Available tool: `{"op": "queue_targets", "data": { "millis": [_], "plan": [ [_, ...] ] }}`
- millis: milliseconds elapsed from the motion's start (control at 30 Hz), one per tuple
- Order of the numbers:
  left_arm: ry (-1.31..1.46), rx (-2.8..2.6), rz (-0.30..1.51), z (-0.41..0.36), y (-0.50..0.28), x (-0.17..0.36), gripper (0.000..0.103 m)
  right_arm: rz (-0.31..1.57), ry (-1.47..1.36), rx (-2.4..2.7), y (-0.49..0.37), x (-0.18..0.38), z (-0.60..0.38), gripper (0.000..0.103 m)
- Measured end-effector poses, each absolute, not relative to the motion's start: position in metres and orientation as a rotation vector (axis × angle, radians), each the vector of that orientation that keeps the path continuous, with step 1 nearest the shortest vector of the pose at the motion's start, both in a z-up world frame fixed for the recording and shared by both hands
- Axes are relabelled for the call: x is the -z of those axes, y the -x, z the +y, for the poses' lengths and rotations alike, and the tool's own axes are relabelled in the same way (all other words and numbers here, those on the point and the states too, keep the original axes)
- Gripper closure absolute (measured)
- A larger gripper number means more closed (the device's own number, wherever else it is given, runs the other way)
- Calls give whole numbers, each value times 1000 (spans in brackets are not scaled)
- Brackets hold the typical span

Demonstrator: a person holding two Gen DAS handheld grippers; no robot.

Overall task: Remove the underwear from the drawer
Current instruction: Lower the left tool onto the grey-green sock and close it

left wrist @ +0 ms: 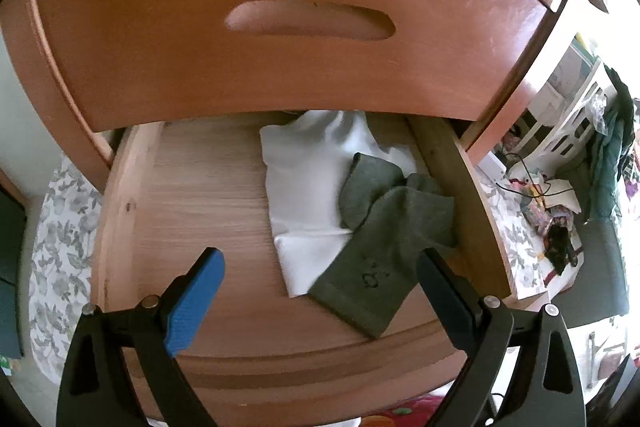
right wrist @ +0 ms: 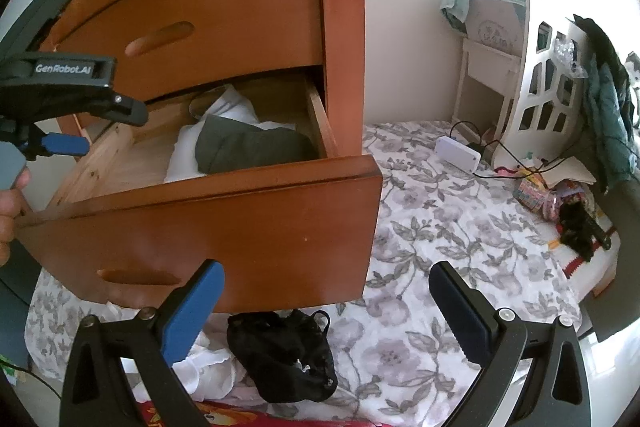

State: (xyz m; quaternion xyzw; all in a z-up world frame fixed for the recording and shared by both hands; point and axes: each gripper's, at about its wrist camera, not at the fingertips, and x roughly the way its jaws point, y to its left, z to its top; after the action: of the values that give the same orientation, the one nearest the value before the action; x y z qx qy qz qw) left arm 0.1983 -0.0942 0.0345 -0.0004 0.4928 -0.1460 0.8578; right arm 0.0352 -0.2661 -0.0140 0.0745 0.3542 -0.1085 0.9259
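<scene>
The lower wooden drawer (left wrist: 200,211) (right wrist: 200,227) of a nightstand is pulled out. Inside, at its right side, lies a white folded garment (left wrist: 304,179) (right wrist: 240,113) with an olive-green one (left wrist: 384,227) (right wrist: 248,147) on top. My left gripper (left wrist: 320,291) hovers open just above the drawer's front part, its right finger near the green garment, nothing between the fingers. It also shows in the right wrist view as the left gripper (right wrist: 72,131) over the drawer's left side. My right gripper (right wrist: 328,311) stands open in front of the drawer, above a black lace underwear piece (right wrist: 284,355) lying on the bed.
The closed upper drawer (left wrist: 296,27) overhangs the open one. A floral bedsheet (right wrist: 440,227) spreads to the right. White frilly cloth (right wrist: 208,367) lies beside the black piece. A white charger box (right wrist: 458,153), cables, a white shelf (right wrist: 536,91) and clutter sit far right.
</scene>
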Motion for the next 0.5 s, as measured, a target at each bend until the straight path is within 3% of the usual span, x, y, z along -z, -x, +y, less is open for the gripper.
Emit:
{"op": "queue_targets", "data": {
  "millis": [333, 500],
  "plan": [
    [53, 312, 1166, -109, -221, -21, 7, 723, -181, 211, -36, 15, -270, 0],
    [8, 328, 1188, -128, -237, -16, 14, 713, -191, 209, -34, 14, -271, 0]
  ]
}}
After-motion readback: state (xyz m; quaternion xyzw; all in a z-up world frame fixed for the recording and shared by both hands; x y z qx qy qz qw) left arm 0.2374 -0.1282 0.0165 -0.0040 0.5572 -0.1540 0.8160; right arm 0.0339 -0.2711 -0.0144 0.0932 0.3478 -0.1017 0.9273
